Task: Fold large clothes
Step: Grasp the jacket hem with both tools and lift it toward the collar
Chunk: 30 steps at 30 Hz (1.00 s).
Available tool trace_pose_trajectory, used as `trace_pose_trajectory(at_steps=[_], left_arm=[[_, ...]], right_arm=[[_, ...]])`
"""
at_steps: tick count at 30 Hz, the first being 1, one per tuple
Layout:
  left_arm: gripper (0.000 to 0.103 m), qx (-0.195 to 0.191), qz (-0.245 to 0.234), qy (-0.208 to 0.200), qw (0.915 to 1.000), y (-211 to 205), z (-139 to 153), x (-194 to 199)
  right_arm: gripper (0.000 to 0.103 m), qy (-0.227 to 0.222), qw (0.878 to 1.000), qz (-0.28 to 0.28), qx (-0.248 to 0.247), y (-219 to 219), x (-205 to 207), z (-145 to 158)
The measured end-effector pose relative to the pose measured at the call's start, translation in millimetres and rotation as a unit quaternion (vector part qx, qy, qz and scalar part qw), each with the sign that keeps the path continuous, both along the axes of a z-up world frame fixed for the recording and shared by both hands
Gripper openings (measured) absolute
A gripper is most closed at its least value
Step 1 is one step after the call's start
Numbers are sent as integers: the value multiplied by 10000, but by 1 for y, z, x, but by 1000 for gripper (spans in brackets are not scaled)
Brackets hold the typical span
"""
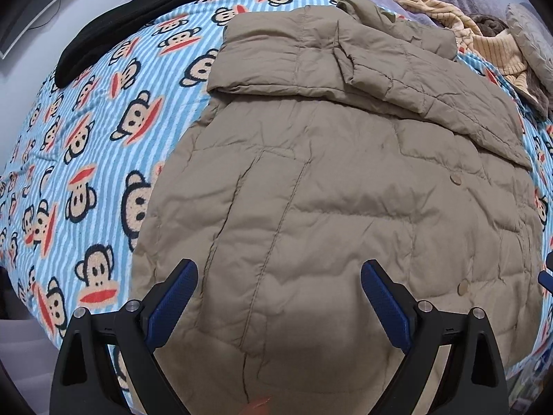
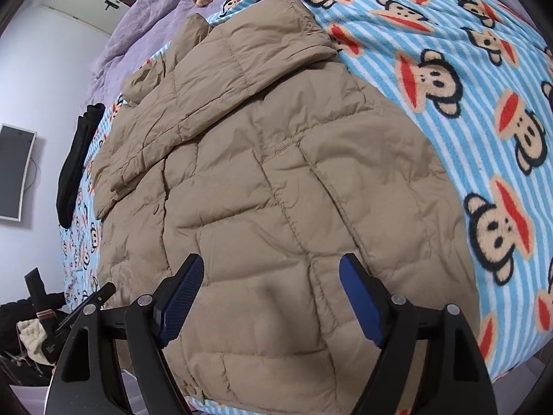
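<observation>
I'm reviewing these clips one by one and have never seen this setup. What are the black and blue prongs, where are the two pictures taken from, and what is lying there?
The prongs are two hand-held claws, one in each of a person's hands; there is no robot arm. Each picture comes from a wide-angle camera mounted on one claw, looking forward along its fingers. The left claw and the right claw are both open and hold nothing. Below them lies a tan puffer jacket, with a sleeve folded across its upper part. It rests on a blue striped blanket with monkey faces. A black garment and a striped beige garment lie at the blanket's far edge.
</observation>
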<state>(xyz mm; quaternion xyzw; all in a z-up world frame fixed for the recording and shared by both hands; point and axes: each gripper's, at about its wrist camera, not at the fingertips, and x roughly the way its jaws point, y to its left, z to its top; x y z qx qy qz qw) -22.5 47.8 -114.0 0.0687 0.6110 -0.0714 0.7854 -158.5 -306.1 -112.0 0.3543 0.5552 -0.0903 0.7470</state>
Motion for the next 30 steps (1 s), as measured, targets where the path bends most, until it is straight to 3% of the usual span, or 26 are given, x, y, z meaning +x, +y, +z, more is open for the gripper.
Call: trace_pose_trajectory(at_steps=[5,19,22,24,30], left_arm=[[96,98,-85,30,9999,18,4,-19],[96,-214,222,545,9980,80,-2,-57],[96,-403,201,628,9970,86,-2,-64],[96,-546,180,687,9960,90,-2,-68],[96,-1263,292,951,9870,111,-1,-76]], right_arm=[[83,29,9997,-217,137,14,-22,6],[84,160,9918,-1070,676,20,-94,-3],[85,161,9896,-1251,687,20,-107,-4],[103,152,9884,-1350,679,20,-115,-3],[103,190,9811,-1721,865,17,-133,-14]])
